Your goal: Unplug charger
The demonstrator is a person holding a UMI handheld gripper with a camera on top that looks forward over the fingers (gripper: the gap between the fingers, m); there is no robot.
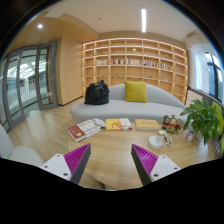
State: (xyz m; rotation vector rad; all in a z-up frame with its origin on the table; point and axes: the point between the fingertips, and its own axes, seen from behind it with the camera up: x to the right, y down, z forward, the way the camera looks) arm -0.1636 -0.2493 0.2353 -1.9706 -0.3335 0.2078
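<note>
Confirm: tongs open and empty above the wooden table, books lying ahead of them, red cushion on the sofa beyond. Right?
One error: the cushion on the sofa is yellow, not red, per the gripper view. The rest stands: tongs open and empty above the wooden table, books lying ahead of them.

No charger or plug is showing anywhere near the counter (110, 150). Books (95, 127) on it are staying too small to read. Items beside the plant (205, 118) are blurring together.
</note>
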